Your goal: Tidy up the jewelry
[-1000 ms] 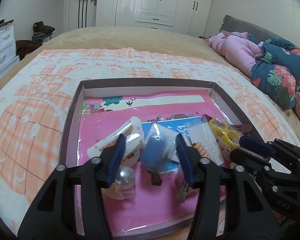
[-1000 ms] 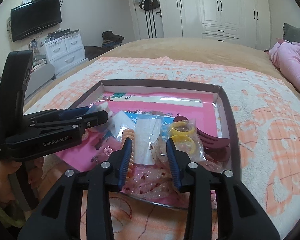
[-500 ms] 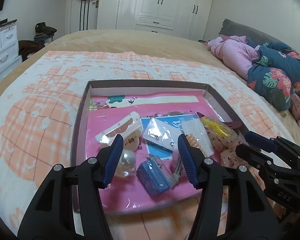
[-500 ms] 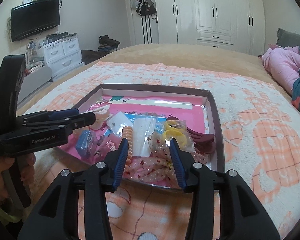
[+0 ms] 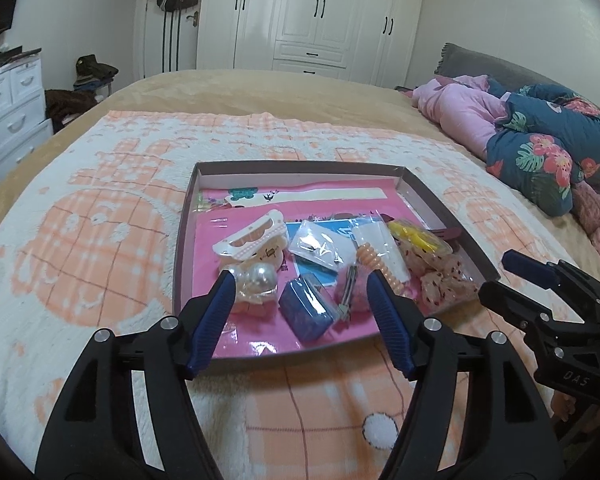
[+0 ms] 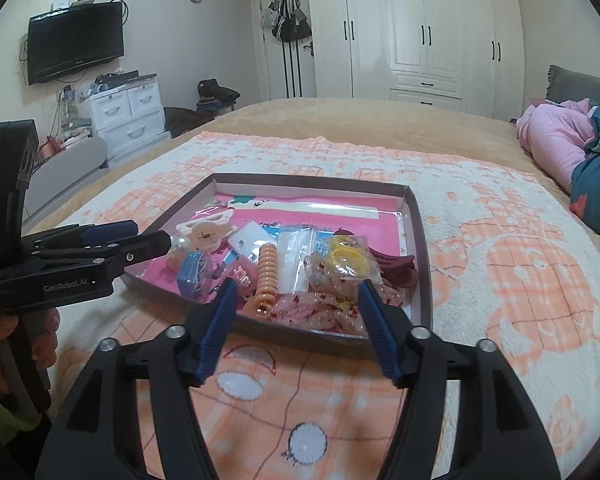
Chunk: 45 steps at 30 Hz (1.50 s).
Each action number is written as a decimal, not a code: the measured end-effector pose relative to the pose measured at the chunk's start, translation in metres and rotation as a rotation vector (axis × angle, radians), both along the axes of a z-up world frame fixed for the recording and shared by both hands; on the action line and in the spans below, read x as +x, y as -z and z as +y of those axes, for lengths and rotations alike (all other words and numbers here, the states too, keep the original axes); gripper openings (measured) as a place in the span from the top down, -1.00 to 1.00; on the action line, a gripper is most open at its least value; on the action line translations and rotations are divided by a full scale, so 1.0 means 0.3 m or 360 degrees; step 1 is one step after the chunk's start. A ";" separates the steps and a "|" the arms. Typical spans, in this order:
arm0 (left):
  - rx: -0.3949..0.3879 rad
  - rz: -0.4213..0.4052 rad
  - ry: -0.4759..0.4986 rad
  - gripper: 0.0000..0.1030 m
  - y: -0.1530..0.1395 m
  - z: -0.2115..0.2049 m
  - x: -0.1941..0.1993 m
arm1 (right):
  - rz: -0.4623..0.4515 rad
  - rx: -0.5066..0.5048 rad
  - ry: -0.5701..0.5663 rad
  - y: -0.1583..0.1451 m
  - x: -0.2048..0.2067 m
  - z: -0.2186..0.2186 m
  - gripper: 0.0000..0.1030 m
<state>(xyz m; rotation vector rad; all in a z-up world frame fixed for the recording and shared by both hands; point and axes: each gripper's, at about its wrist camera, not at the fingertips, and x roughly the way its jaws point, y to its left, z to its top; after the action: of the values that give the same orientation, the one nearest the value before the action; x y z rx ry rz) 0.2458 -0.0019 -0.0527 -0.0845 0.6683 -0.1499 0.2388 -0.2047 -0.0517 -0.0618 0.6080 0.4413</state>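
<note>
Jewelry tray (image 5: 182, 236), contents overlapping and bagged; both grippers' jaws just spread, empty.

We see both views evenly lit by soft indoor light, with weak shadows. The glossy white wardrobe doors (image 6: 420, 28) carry glare. Fisheye bending curves the edges, and the corners are dark.

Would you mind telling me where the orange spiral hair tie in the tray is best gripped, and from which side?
Grip the orange spiral hair tie across the middle of its coil, coming from above and the tray's near edge. It lies lengthwise, pointing away from that edge, so fingers probably fit either side, though plastic bags crowd its right.
</note>
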 end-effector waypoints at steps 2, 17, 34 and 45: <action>0.0015 -0.0016 -0.0004 -0.27 -0.005 -0.004 -0.020 | -0.0008 0.0008 0.0006 -0.003 -0.017 -0.007 -0.36; 0.0011 -0.0114 -0.0058 -0.78 -0.028 0.017 -0.152 | -0.0040 0.0053 0.0077 -0.013 -0.105 -0.057 -0.80; 0.0042 -0.0247 -0.0092 -0.78 -0.012 -0.010 -0.276 | -0.0173 0.0046 0.0156 -0.012 -0.227 -0.071 -0.87; 0.0079 -0.0352 -0.0123 -0.78 -0.034 -0.031 -0.335 | -0.0280 0.0120 0.0201 -0.035 -0.297 -0.103 -0.87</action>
<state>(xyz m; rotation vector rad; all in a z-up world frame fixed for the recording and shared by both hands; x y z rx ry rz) 0.1454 -0.0111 -0.0425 -0.0452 0.4468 -0.0668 0.1498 -0.2355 -0.0414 0.0098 0.4190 0.3322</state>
